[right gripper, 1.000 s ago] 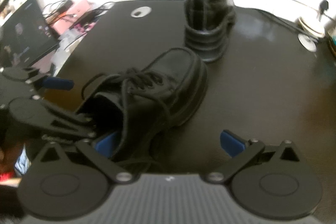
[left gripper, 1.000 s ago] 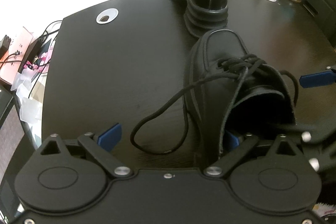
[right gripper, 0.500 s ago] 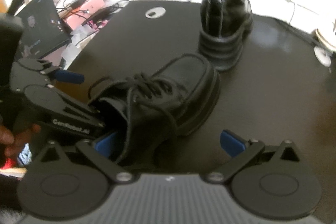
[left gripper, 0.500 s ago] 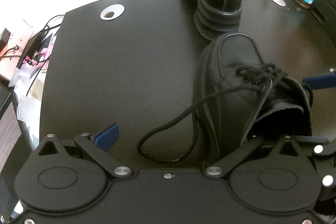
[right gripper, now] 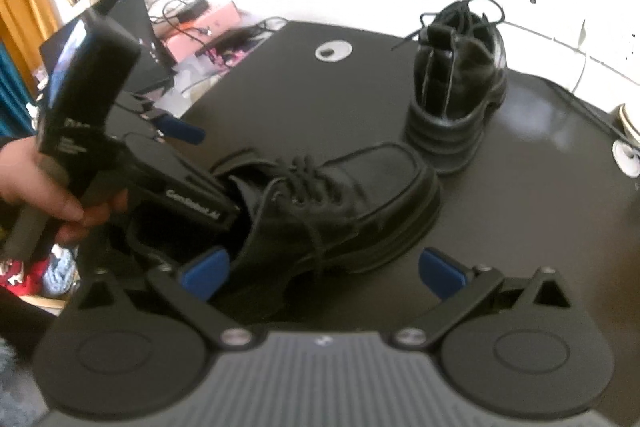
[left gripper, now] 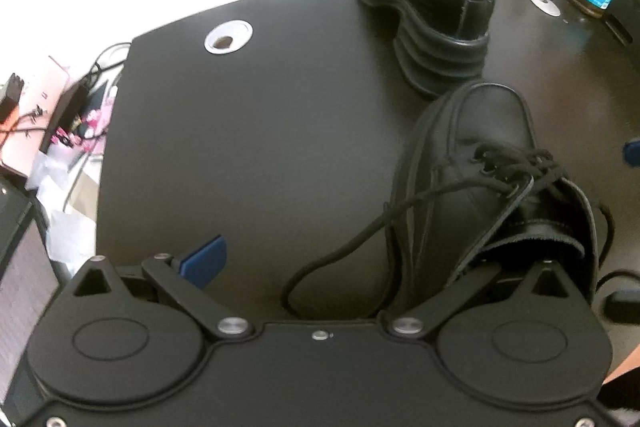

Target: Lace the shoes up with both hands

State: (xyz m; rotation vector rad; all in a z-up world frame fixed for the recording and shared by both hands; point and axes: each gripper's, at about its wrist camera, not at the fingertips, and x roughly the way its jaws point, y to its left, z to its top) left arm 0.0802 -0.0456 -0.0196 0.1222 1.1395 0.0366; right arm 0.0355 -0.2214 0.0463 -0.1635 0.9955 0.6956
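— Both grippers sit a little farther back than a second ago; the near shoe point(left gripper: 472, 163) now shows whole in the right wrist view, and the left hand point(right gripper: 36, 187) has come into sight there.

— Where is the shoe?

— It stands on the dark table point(left gripper: 260, 147), toe pointing away, its heel end between the two tools. The second shoe point(left gripper: 432, 7) stands beyond it, heel toward the cameras, with a bow-like tangle on top.

— And the grippers?

— The right gripper point(right gripper: 320, 267) is spread wide and holds nothing; its left blue pad is just beside the shoe's side. The left gripper point(left gripper: 348, 263) is also wide apart, one finger seeming to reach into the shoe's opening, though that pad is hidden.

— How will the lace handle?

— The lace point(left gripper: 344, 251) is a thin, round, limp black cord. One end runs from the top eyelets and loops down onto the table, so a pinch near that free loop looks easiest. It should weigh almost nothing but slip easily.

— The shoe itself?

— Smooth, slightly glossy leather, a thick ridged sole, probably stiff and fairly heavy, steady enough to pull against.
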